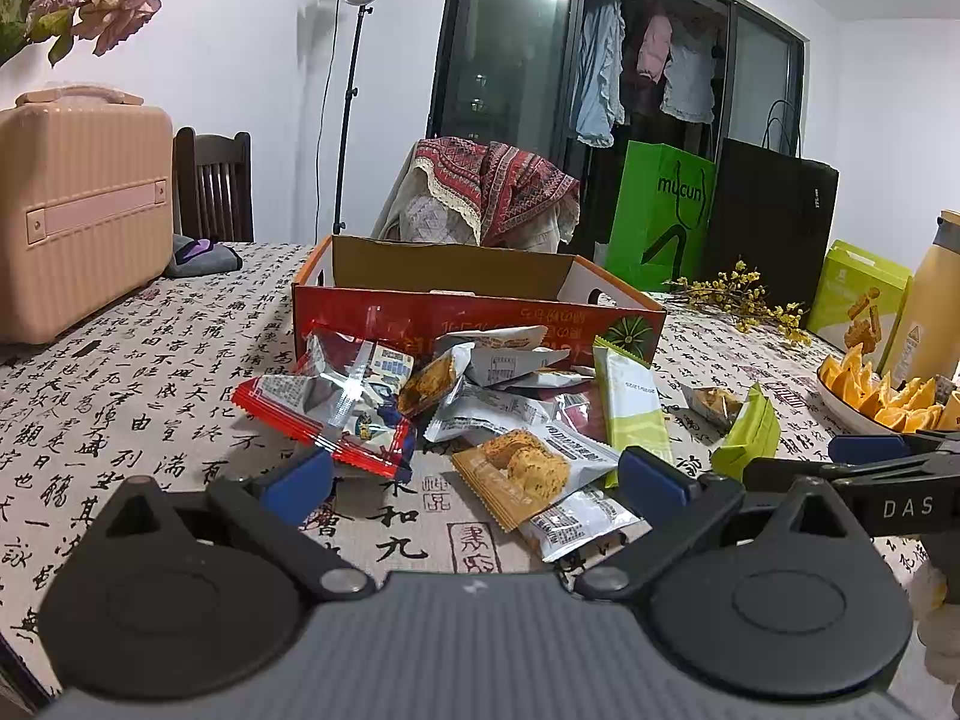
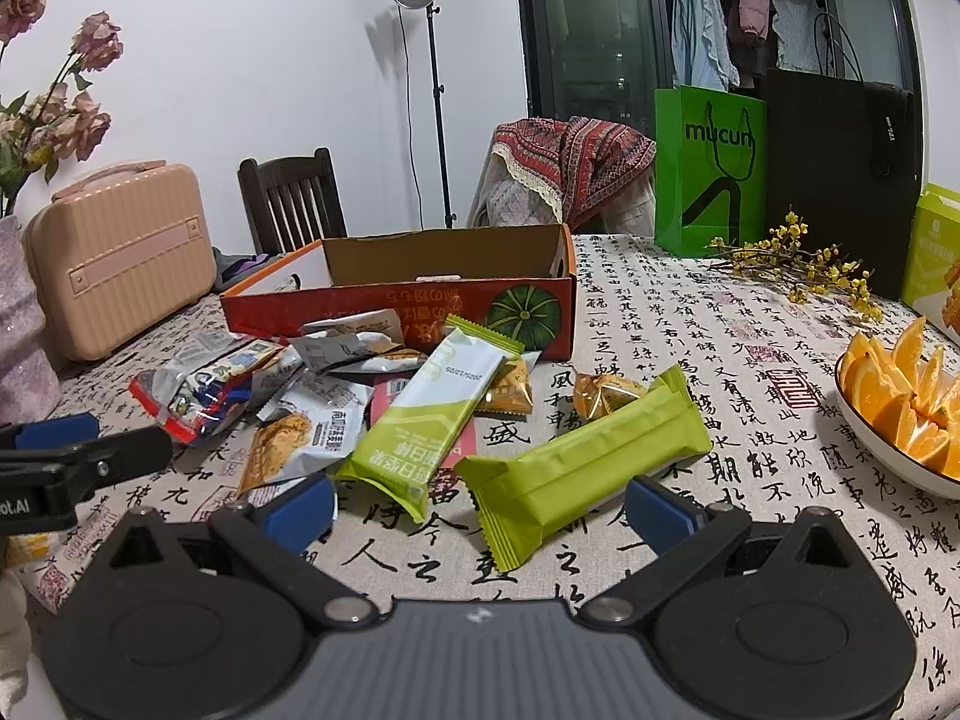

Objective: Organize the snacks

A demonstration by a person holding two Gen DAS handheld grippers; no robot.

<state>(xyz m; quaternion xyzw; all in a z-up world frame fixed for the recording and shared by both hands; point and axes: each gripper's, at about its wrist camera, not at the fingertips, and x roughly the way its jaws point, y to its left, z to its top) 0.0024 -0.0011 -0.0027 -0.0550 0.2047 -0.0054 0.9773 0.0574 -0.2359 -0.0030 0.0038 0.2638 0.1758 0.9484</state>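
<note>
Several snack packets lie heaped on the table in front of an open red cardboard box (image 1: 480,306) (image 2: 396,300). In the left wrist view my left gripper (image 1: 474,483) stands open just above an orange-and-white cracker packet (image 1: 528,474), beside a red-edged clear packet (image 1: 336,414). In the right wrist view my right gripper (image 2: 480,510) is open, its blue pads either side of a plain green packet (image 2: 582,462). A green-and-white bar (image 2: 432,414) lies left of it. Two small amber packets (image 2: 606,396) lie behind. Nothing is held.
A bowl of orange wedges (image 2: 870,420) (image 1: 840,402) sits at the right. Yellow flower sprigs (image 2: 798,264), green (image 2: 708,174) and black bags stand behind. A pink case (image 1: 78,204) (image 2: 120,258) is at the left; chairs stand beyond the table.
</note>
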